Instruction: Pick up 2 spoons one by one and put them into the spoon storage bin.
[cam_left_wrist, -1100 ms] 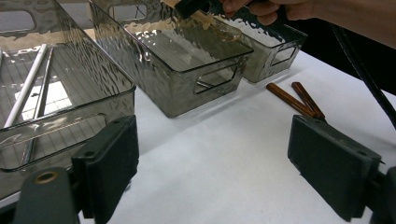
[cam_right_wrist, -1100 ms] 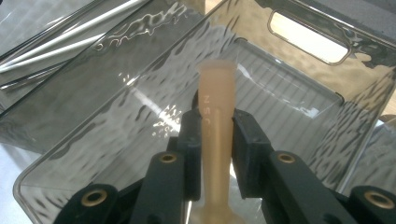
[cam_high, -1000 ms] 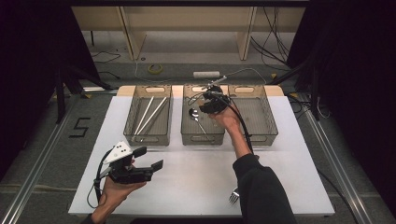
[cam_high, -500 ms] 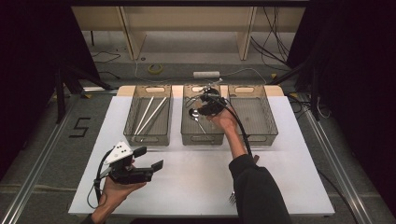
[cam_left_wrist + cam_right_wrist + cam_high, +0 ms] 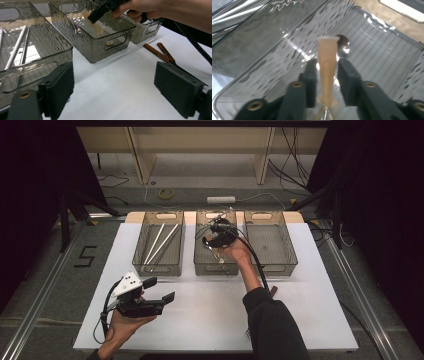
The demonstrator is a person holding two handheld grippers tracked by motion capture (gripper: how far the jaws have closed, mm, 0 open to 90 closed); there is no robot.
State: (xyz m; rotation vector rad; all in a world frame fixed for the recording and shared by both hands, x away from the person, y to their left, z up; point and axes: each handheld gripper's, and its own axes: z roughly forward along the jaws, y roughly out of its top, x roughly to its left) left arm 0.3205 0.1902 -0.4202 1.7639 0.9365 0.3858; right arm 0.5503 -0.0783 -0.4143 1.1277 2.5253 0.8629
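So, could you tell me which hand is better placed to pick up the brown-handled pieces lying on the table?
Left: the left gripper faces the brown-handled pieces with open, empty jaws; the right gripper is over the middle bin, a spoon between its jaws.

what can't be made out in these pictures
- Right gripper view: the spoon stands between the right gripper's fingers, which have just been opening. It is blurred by closeness, and the bottom edge cuts off its near end.
- Left gripper view: a finger of the left gripper hides the other ends of the two brown handles.
- High view: too small to tell whether the spoon touches the middle bin.
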